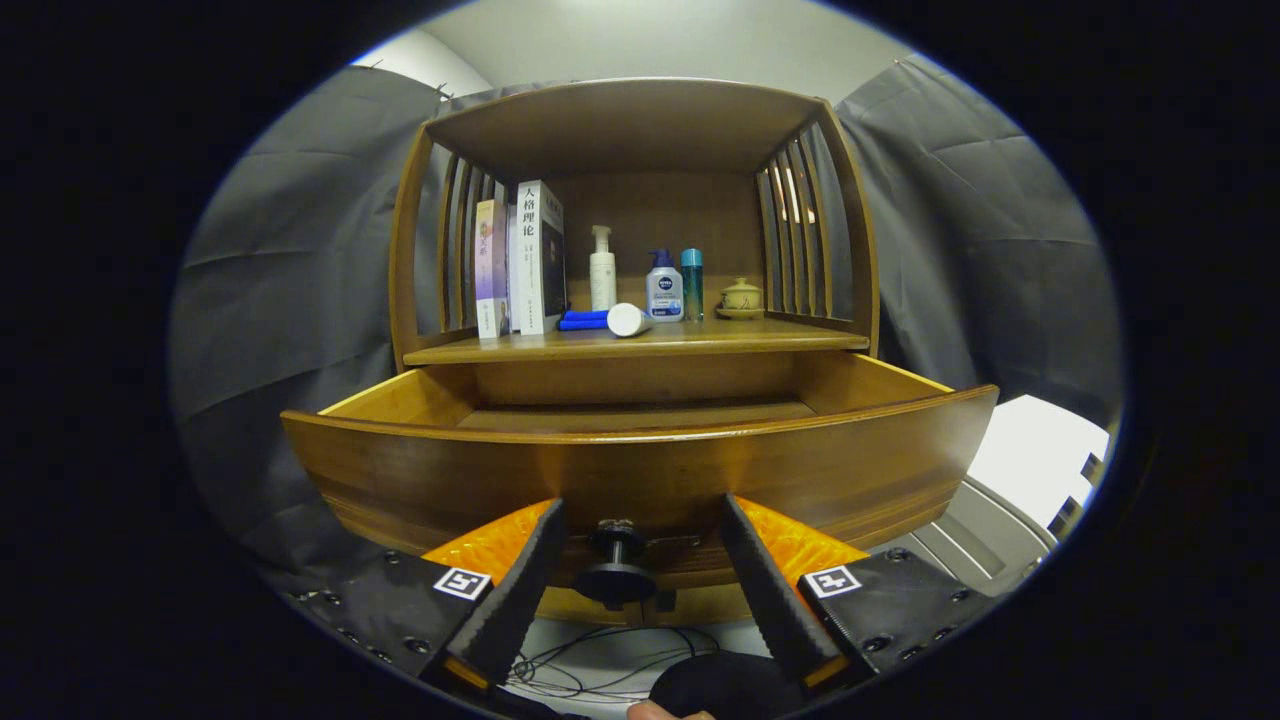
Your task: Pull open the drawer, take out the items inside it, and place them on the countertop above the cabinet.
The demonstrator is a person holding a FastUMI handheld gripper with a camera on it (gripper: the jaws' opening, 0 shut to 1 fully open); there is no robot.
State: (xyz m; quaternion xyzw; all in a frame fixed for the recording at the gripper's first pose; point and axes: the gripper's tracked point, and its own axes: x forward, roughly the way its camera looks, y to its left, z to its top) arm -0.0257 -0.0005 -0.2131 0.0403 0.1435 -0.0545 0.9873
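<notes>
While the drawer [640, 455] stands pulled well out of the wooden cabinet [640, 130], filling the middle of the frame, the gripper [640, 530] sits at lower centre with its fingers spread wide, one on each side of the drawer's dark knob [615, 565] and touching neither it nor anything else. The knob lies between the fingers, just below the drawer front. What shows of the drawer's inside is bare wood (its near floor is hidden behind the front panel). On the countertop [690, 342] above, at upper centre, stand two books [525, 258], a white pump bottle [602, 268], a blue-capped bottle [664, 286], a teal bottle [691, 284] and a small lidded pot [741, 297]; a blue tube with a white cap [605, 320] lies on its side before them. Cables [590, 665] trail on the floor at the bottom.
</notes>
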